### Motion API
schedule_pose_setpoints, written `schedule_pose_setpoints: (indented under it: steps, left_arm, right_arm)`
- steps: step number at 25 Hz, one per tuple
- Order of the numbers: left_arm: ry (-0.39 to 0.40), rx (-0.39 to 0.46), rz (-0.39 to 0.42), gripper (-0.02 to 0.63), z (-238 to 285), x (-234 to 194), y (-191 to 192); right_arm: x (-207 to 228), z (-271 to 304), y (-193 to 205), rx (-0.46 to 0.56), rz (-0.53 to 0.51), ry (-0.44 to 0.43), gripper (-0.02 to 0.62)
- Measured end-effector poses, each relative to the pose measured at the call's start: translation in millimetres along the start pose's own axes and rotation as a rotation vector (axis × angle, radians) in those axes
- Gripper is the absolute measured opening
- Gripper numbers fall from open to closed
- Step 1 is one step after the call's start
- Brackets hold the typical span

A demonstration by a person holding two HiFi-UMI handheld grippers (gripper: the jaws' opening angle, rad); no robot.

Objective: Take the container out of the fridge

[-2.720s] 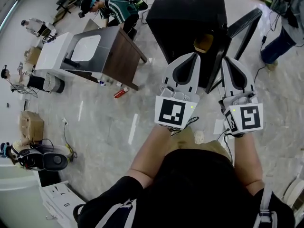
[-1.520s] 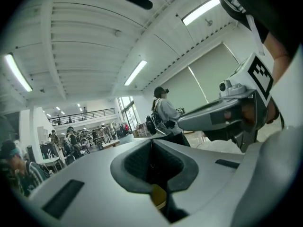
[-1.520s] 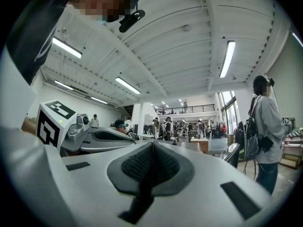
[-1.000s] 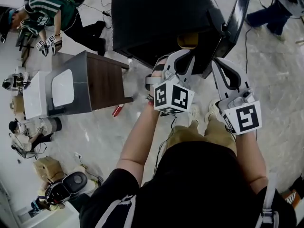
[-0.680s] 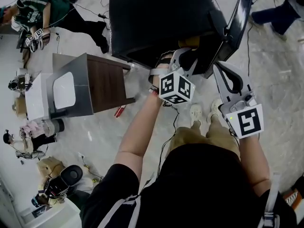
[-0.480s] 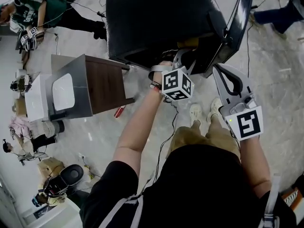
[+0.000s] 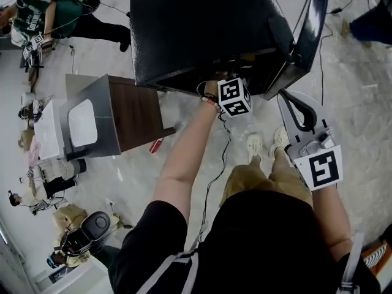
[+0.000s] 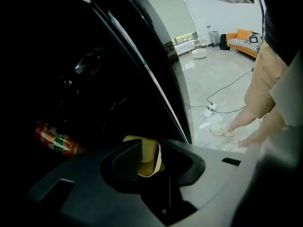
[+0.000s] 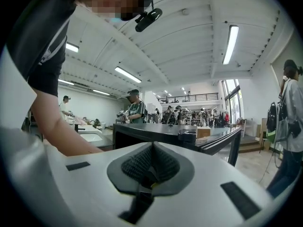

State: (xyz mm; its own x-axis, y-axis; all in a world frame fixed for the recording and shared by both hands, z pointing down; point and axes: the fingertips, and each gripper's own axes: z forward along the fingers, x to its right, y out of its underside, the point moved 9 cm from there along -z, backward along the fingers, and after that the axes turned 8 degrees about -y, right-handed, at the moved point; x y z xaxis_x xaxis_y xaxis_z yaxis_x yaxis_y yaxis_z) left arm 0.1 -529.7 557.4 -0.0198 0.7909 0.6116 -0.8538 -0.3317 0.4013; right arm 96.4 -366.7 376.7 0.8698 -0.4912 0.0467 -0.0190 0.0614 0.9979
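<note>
Left hand-held gripper (image 8: 156, 161), jaws just opened, apparently straddles container (image 8: 149, 156) in fridge (image 7: 202, 29) | right hand-held gripper (image 9: 152, 160): closed, empty | risk: off-centre squeeze tips it

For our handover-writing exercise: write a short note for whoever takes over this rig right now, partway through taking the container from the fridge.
Left gripper: inside the fridge, jaws have just been opening, now open round the yellow container, not pressing it.
Right gripper: shut, empty, held outside the fridge.
Fridge door stands open; a red can sits inside, left of the container.
Done: door open, gripper at the container. To do: close on it, draw it out.
</note>
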Motion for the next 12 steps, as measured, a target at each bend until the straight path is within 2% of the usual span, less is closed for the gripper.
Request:
schedule_pose_setpoints:
  steps: [4, 8, 12]
  left_arm:
    - [0.024, -0.037, 0.053, 0.13, 23, 4, 8]
    - [0.053, -0.075, 0.068, 0.13, 45, -2, 18]
    - [0.098, -0.104, 0.13, 0.12, 60, 9, 27]
  right_arm:
    - [2, 2, 0, 0.0, 0.005, 0.004, 0.035]
    - [11, 10, 3, -0.011, 0.009, -0.004, 0.035]
    - [11, 6, 7, -0.029, 0.01, 0.006, 0.035]
